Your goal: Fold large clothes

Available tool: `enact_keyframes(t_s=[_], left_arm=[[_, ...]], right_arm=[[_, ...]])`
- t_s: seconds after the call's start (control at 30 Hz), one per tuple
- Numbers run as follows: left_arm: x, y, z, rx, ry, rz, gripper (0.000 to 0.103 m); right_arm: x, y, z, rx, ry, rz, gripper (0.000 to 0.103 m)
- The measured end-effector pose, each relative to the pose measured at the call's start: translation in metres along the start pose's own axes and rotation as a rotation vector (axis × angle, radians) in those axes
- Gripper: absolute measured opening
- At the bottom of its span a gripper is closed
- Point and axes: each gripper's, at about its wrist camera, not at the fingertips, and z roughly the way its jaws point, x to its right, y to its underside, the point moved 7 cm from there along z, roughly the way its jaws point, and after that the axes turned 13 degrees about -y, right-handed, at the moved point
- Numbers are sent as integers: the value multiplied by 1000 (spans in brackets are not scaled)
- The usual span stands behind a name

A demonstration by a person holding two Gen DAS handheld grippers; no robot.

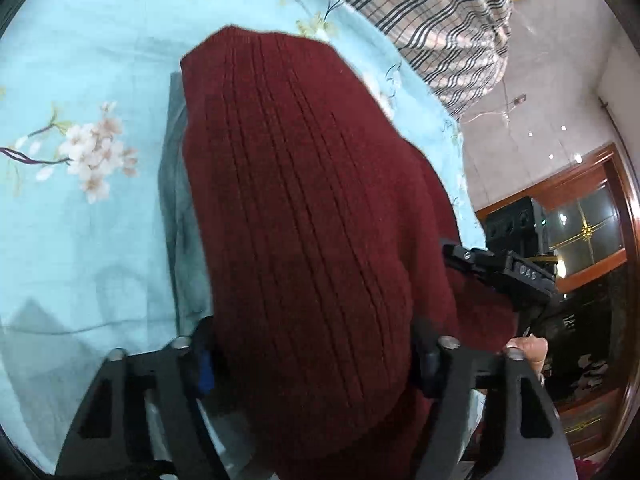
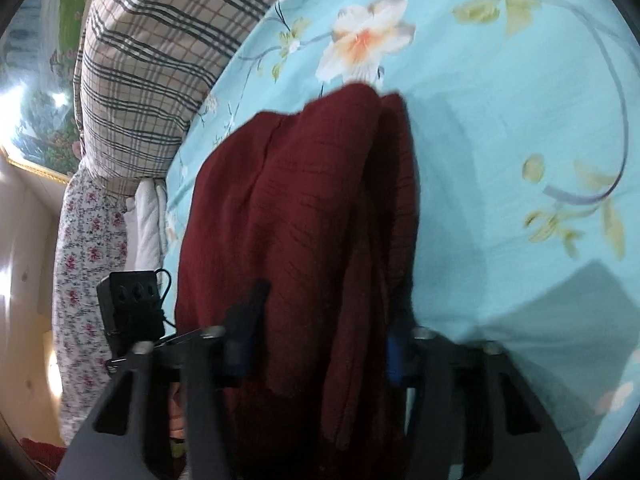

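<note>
Sweater: a dark red knit sweater (image 1: 304, 200) is seen lying on the light blue flowered bedsheet (image 1: 80, 80), already doubled into a narrow bundle.
Left gripper (image 1: 312, 364): the near end of the sweater is grasped between its jaws.
Right gripper (image 2: 320, 356): thick folds are clenched between its jaws.
Done: lengthwise folds seem made.
Left: probably one more fold and smoothing.

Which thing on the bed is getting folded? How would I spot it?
Look at the light blue flowered bedsheet. On it, near the plaid quilt, lies the sweater. It is the only dark red, ribbed knit there.
</note>
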Motion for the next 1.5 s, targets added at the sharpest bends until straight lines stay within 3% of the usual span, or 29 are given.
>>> enact_keyframes(t_s=[0.1,0.27,0.47,0.63,0.7,0.77,0.93,1.1,1.23,1.33,1.37,1.4,1.43,1.5], left_arm=[[3,1,-20,39,-17,21,58],[-18,15,-88,126,-65,31,57],[-73,48,-171,200,-155,12,57],[-119,71,-188,211,-209,-50,58],[-144,86,-179,183,-239,-83,59],[-155,96,-167,179,-252,-100,68],[-159,103,-174,192,-276,-102,81],[-153,109,-220,286,-344,-42,80],[-138,104,-253,386,-277,0,77],[-124,104,-254,379,-235,66,61],[-112,104,-247,358,-225,106,53],[-106,106,-243,344,-222,133,48],[-101,109,-239,330,-221,162,44],[-93,120,-223,278,-222,234,42]], right_arm=[[-13,8,-3,28,-26,-17,33],[-64,34,6,44,-113,-88,32],[-121,70,67,-22,-215,-172,31],[-138,89,120,-93,-235,-193,31],[-132,96,135,-118,-223,-180,31],[-120,103,149,-143,-186,-156,32],[-98,109,148,-115,-145,-104,50],[-106,105,126,-51,-52,-140,50],[-126,90,104,39,15,-237,50],[-128,83,115,20,21,-236,50],[-126,81,124,2,41,-233,46],[-124,81,133,-21,60,-238,22],[-123,82,137,-32,80,-243,11],[-129,79,135,-3,86,-267,8]])
